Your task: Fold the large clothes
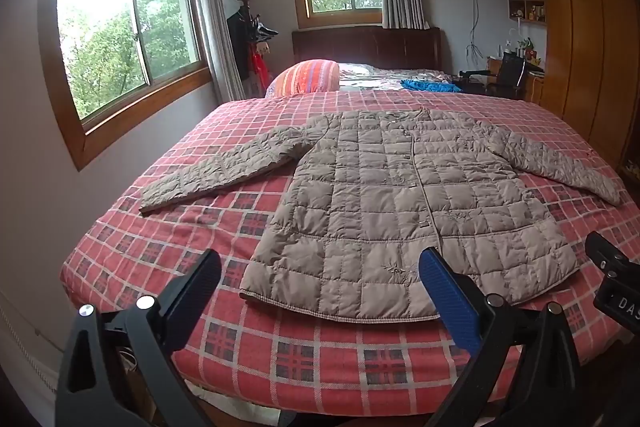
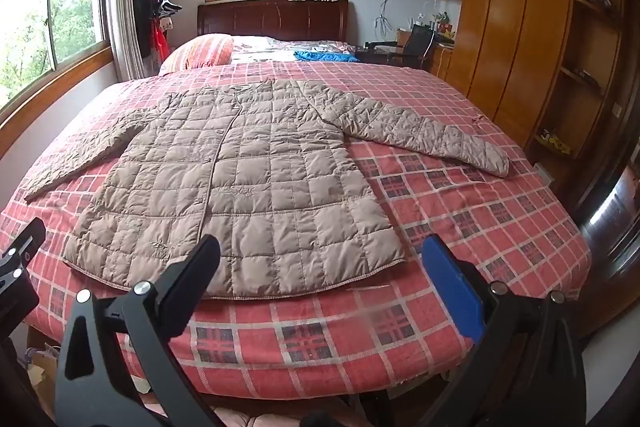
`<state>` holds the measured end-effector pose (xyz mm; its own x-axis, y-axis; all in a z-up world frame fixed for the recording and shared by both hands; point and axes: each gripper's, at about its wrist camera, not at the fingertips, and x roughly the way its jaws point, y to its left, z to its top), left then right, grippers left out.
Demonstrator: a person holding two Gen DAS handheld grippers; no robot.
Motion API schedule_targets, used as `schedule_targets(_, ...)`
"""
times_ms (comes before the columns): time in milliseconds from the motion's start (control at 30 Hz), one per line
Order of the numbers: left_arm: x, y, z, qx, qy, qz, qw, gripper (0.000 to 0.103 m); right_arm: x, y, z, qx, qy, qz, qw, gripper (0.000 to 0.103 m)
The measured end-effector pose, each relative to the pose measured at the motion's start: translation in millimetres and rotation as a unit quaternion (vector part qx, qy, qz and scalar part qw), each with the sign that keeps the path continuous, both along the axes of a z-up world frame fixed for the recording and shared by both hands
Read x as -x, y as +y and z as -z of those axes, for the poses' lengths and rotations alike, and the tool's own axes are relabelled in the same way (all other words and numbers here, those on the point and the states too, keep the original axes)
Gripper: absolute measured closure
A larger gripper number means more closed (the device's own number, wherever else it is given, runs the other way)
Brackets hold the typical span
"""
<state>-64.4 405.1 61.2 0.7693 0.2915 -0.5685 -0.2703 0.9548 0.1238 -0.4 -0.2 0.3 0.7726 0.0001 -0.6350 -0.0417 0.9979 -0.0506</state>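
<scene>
A grey-brown quilted jacket (image 1: 400,203) (image 2: 236,183) lies flat and face up on the red plaid bedspread (image 1: 168,235) (image 2: 460,211), both sleeves spread out to the sides, hem towards me. My left gripper (image 1: 320,287) hovers open over the bed's near edge, in front of the left half of the hem, holding nothing. My right gripper (image 2: 320,267) is open too, near the hem's right corner, with nothing between its fingers. The right gripper's body (image 1: 616,283) shows at the right edge of the left wrist view.
A striped orange pillow (image 1: 308,77) and a blue cloth (image 1: 430,85) lie at the far end by the dark headboard (image 1: 368,47). Windows (image 1: 128,39) line the left wall. A wooden wardrobe (image 2: 516,27) and shelves stand right of the bed; a coat rack (image 2: 154,15) stands in the far corner.
</scene>
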Motion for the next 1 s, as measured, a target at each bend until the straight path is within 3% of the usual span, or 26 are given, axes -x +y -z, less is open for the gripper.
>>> schedule_targets(1000, 1.1, -0.6, -0.4, 0.001, -0.003, 0.001, 1.0, 0.004, 0.6, -0.6, -0.4, -0.003, 0.003, 0.0, 1.0, 0.003)
